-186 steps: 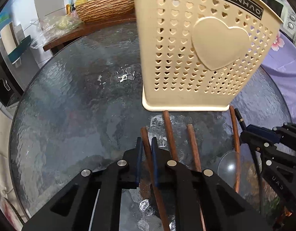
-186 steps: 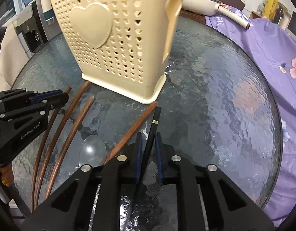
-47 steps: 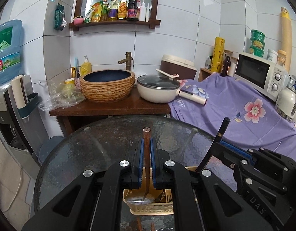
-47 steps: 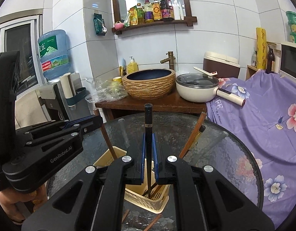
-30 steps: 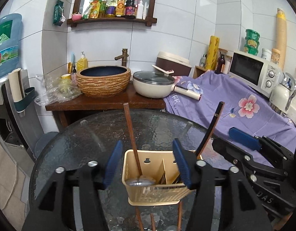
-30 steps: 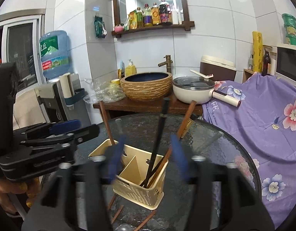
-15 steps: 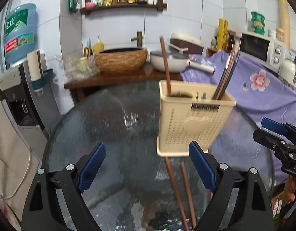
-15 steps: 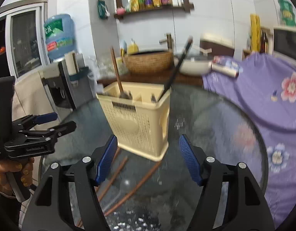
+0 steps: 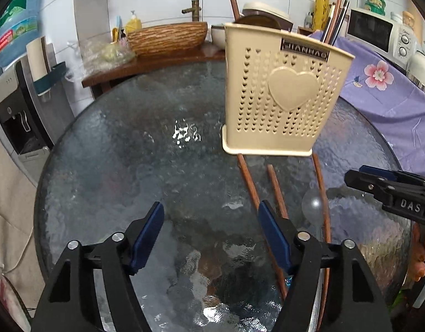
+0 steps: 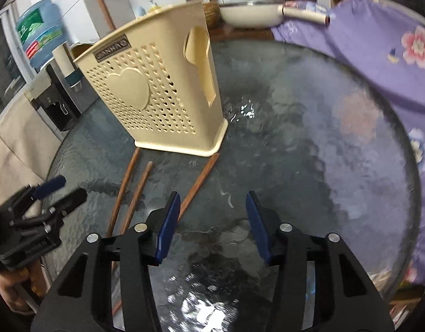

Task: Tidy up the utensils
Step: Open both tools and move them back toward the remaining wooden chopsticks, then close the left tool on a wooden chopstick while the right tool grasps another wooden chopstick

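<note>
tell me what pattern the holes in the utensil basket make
Rows of small heart-shaped holes around a large raised heart on the cream basket, clearest in the left wrist view.

Perforated matt plastic holder point(image 9: 284, 94) on textured glossy glass table point(image 9: 129, 166), wooden chopsticks point(image 9: 277, 191)

Two matte black plastic grippers, chunky angular arms with cut-out windows. Left gripper point(image 9: 211, 235): blue rubbery pads on the fingers point(image 9: 148, 232), shiny round silver screws at the pivots. Right gripper point(image 10: 212, 225): same black frame, same blue pads, same silver screws, white "DAS" lettering on its side. Seen beside the cream holder point(image 9: 281, 88), slim black linkages with small bolts and blue tips.
</note>
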`<action>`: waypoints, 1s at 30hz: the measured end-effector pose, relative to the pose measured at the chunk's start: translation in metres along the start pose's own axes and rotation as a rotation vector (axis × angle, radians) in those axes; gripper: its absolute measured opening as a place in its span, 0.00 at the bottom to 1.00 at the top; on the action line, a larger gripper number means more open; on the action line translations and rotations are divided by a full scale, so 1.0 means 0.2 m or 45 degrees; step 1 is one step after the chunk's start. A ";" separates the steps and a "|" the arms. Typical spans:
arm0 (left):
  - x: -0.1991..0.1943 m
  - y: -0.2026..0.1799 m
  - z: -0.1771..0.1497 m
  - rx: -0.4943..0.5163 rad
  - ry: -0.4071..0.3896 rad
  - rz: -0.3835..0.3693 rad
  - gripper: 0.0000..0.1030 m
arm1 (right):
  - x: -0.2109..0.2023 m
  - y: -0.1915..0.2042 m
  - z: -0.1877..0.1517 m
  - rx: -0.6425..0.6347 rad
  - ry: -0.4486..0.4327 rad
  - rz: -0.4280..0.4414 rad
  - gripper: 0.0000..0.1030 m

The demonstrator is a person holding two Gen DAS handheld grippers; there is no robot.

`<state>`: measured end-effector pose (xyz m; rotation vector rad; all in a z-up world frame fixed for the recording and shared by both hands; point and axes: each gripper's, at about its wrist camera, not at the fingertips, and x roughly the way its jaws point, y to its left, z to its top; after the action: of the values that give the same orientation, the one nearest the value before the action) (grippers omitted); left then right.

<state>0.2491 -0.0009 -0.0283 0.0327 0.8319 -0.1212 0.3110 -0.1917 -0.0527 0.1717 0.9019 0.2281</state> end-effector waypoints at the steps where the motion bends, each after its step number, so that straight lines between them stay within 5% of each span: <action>1: 0.01 0.00 0.00 -0.001 0.005 -0.002 0.64 | 0.01 0.01 0.01 0.009 0.008 -0.003 0.44; 21: 0.07 -0.05 0.01 0.011 0.025 0.001 0.64 | 0.23 0.22 0.04 -0.143 0.096 -0.228 0.27; 30: 0.15 -0.12 0.05 0.035 0.062 -0.015 0.64 | 0.19 0.19 0.02 -0.144 0.104 -0.200 0.15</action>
<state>0.2738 -0.0284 -0.0437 0.0562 0.8790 -0.1436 0.3322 -0.1463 -0.0690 -0.0134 0.9760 0.1399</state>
